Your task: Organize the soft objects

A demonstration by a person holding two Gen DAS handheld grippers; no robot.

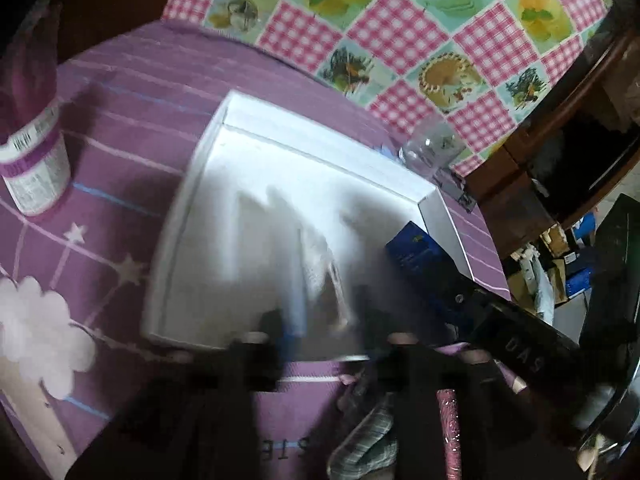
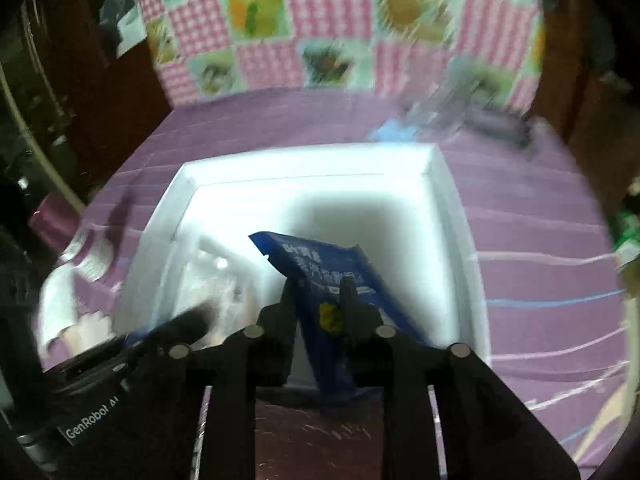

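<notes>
A: What's under it all?
B: A purple bedsheet (image 2: 540,240), with a white box (image 2: 456,216) ahead of both hand-held grippers.
A: And the grippers?
B: The right hand-held gripper (image 2: 316,296) straddles a blue packet (image 2: 320,268) over the box, jaws parted; the left hand-held gripper (image 1: 320,328) is open over a blurred clear pack (image 1: 320,276).

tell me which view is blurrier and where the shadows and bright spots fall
Right wrist view is blurrier: the checked cloth smears, though the blue packet between the right gripper stays readable. Left wrist view blurs near the left gripper; the white box floor is shadowed, its rim glaring.
</notes>
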